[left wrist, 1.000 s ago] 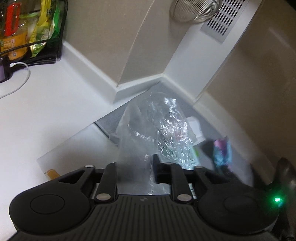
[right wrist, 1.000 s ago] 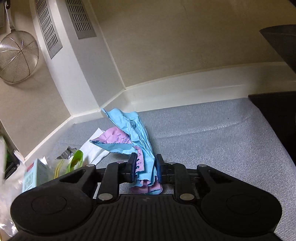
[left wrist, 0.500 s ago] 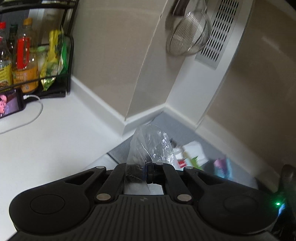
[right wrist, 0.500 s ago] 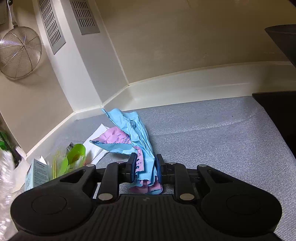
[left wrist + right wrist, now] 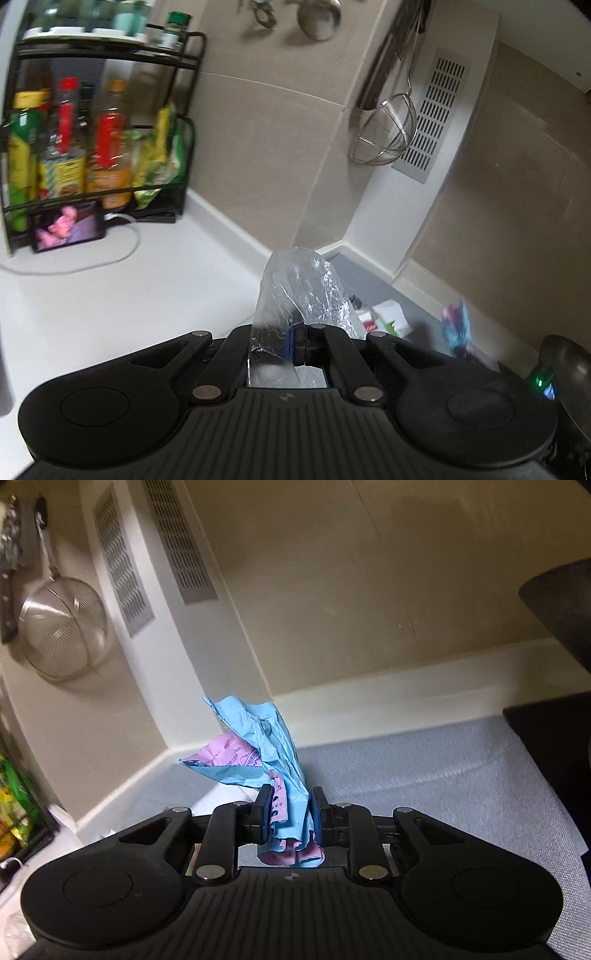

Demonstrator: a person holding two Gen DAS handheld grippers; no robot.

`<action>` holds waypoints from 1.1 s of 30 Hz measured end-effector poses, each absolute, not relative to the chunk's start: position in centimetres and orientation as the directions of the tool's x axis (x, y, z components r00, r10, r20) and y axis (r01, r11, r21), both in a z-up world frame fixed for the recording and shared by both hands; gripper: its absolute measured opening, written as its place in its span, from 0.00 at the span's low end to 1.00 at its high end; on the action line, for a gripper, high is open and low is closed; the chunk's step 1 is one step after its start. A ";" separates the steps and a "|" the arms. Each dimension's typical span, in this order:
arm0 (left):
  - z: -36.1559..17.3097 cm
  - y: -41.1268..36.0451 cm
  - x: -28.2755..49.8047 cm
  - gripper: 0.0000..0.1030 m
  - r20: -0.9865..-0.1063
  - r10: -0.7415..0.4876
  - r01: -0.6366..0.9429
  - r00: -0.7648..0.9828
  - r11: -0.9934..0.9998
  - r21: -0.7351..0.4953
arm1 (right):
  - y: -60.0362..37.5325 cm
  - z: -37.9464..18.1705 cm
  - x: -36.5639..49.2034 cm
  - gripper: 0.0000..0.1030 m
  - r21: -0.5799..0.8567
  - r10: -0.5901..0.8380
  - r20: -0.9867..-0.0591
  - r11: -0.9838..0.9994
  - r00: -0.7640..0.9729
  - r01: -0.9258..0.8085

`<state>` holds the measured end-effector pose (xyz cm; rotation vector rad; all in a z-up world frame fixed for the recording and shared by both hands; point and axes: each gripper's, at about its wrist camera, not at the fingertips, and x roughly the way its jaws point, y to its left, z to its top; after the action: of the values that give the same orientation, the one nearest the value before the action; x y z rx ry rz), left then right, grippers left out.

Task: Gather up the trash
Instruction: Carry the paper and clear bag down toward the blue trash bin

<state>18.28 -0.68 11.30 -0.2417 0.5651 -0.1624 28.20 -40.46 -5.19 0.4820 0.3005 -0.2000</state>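
Observation:
My left gripper [image 5: 286, 338] is shut on a clear plastic bag [image 5: 299, 288], which stands up crumpled between the fingers above the white counter. My right gripper [image 5: 290, 812] is shut on a crumpled blue and pink wrapper [image 5: 258, 749] and holds it lifted over the grey mat [image 5: 424, 771]. The wrapper also shows in the left wrist view [image 5: 456, 326], at the right. More trash, a white carton with green and red scraps [image 5: 384, 317], lies on the mat beyond the bag.
A black rack of sauce bottles [image 5: 92, 140] and a phone [image 5: 68, 229] with a cable stand at the back left of the white counter [image 5: 129, 295]. A wire strainer [image 5: 384, 136] hangs on the wall. A dark pan [image 5: 561, 602] sits at the right.
My left gripper has closed on the plastic bag and lifted it up and back from the trash pile. My right gripper has raised the wrapper off the mat.

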 end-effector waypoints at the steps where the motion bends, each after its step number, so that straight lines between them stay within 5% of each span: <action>1: 11.3 0.1 17.2 0.00 -0.513 -0.210 0.079 0.832 0.961 -0.264 | -40.2 -4.9 27.6 0.22 0.416 -0.120 -0.303 0.876 0.946 0.244; 9: 10.6 4.6 10.1 0.00 -0.516 -0.184 0.063 0.837 0.968 -0.243 | -37.0 -0.4 18.5 0.22 0.356 -0.103 -0.179 0.920 0.978 0.162; 16: 8.1 5.6 4.5 0.00 -0.560 -0.204 0.095 0.803 0.971 -0.217 | -32.9 2.3 7.2 0.22 0.301 0.084 -0.131 0.953 0.988 -0.041; 24: 3.6 6.0 -0.6 0.00 -0.641 -0.219 0.123 0.736 0.974 -0.191 | -27.3 0.4 -1.0 0.22 0.217 0.293 -0.289 0.947 0.911 -0.236; 33: -2.4 5.8 -3.1 0.00 -0.741 -0.143 0.109 0.656 0.990 -0.095 | -23.6 -5.0 -4.3 0.23 0.228 0.323 -0.520 0.945 0.791 -0.236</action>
<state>-3.07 5.85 -2.41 -0.0434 0.8432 -0.1429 -4.28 -23.58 -5.04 0.1548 0.5861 0.3019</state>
